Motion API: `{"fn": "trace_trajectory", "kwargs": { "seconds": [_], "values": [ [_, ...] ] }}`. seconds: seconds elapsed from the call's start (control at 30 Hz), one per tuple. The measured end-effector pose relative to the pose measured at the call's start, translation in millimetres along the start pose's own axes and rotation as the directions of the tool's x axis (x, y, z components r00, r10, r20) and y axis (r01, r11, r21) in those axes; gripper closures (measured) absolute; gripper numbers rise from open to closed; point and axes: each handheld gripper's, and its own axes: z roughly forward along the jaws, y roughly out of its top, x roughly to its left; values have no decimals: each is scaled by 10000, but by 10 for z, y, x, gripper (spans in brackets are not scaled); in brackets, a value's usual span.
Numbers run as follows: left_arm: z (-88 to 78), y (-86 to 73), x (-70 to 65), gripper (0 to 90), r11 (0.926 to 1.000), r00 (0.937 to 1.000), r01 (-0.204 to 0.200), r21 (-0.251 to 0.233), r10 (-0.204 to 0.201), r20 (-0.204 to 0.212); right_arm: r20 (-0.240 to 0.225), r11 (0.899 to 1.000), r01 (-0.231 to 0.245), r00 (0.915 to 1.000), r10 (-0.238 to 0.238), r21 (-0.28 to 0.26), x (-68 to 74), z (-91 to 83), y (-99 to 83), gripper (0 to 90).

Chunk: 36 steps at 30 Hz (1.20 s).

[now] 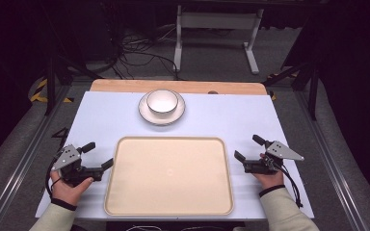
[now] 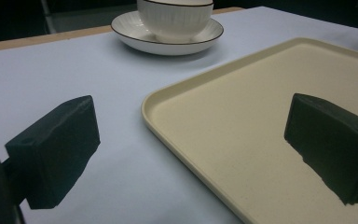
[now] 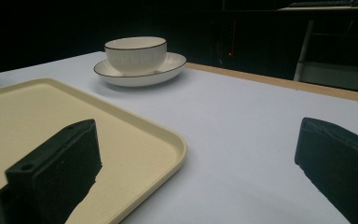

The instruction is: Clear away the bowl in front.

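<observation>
The tray [image 1: 169,175] lies empty between both spread, empty tongs [image 1: 98,156] [image 1: 248,148], so the start: next, probably reaching for the bowl [image 1: 162,101].

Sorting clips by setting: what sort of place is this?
Likely a lab or recording workshop, not a home: loose cables on the floor, a metal frame stand, and a covered table staged with one tray.

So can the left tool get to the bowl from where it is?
Probably yes. The left tool sits open beside the tray, and only bare table lies between it and the bowl on its saucer. Nothing blocks the way.
</observation>
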Motion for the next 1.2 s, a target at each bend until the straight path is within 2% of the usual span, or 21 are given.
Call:
{"fn": "trace_trajectory", "kwargs": {
  "seconds": [0.17,0.43,0.97,1.1,1.2],
  "values": [
    [-7,11,-2,38,10000,10000,-68,-45,68,-30,-3,10000,-19,10000,19,-5,-1,-1,0,3],
    [-18,8,4,38,9999,9999,61,-140,-62,-94,7,10000,-50,10000,50,10,-3,-1,0,4],
    [-29,19,12,38,9998,9999,75,-172,-77,-120,15,10000,-59,10000,59,-6,-6,1,-1,4],
    [-25,32,15,38,9999,9998,110,-120,-112,-149,3,10000,-66,10000,66,-12,-5,2,-1,4],
    [-22,47,24,38,9993,9995,283,-224,-286,-94,2,10000,-58,10000,58,-5,-5,2,-1,4]
  ]
}}
